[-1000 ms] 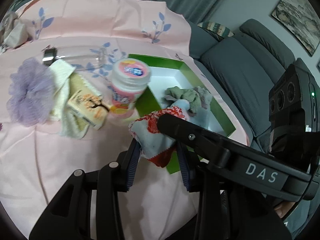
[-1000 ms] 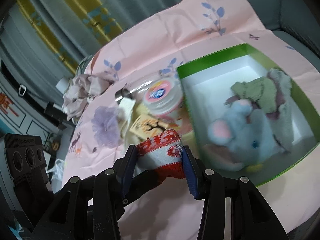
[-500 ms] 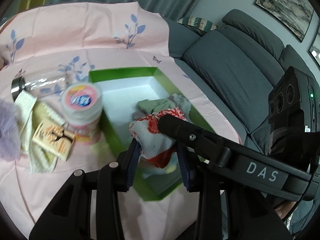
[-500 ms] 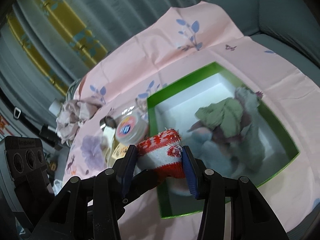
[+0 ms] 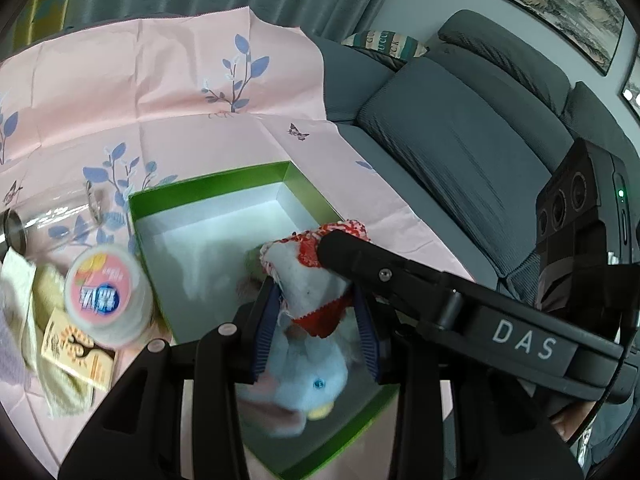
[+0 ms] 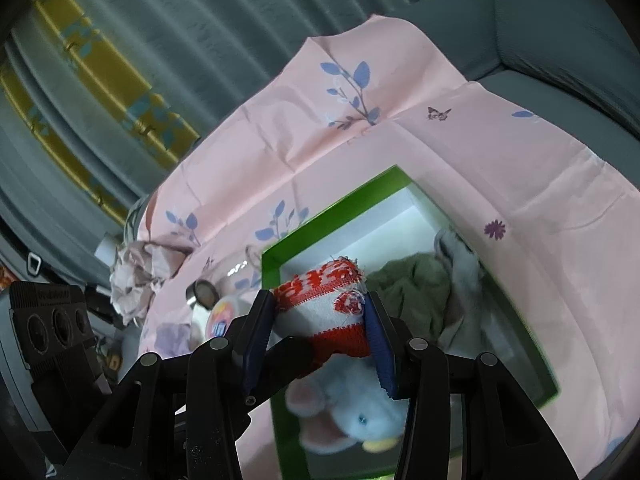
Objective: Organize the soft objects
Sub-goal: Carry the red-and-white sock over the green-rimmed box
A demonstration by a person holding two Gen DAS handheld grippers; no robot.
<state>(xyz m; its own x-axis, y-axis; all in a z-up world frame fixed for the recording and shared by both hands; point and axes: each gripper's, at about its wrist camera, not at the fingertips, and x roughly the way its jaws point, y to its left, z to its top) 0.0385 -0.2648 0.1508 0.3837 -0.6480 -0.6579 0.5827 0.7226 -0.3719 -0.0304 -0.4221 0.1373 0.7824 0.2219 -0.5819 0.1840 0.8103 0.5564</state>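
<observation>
Both grippers, left (image 5: 316,316) and right (image 6: 320,328), pinch one red-and-white sock (image 5: 308,280) over the green box (image 5: 208,184). Left of it, yellow cloths (image 5: 36,320) wait outside. Plush elephant (image 6: 356,412) and green cloth (image 6: 412,292) already lie inside.

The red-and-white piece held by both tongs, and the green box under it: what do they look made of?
The red-and-white piece: soft knitted or woven fabric, matte, with frayed threads and a woven-in pattern. The green box: probably thin card, with smooth green walls, a white inside and crisp folded corners.
</observation>
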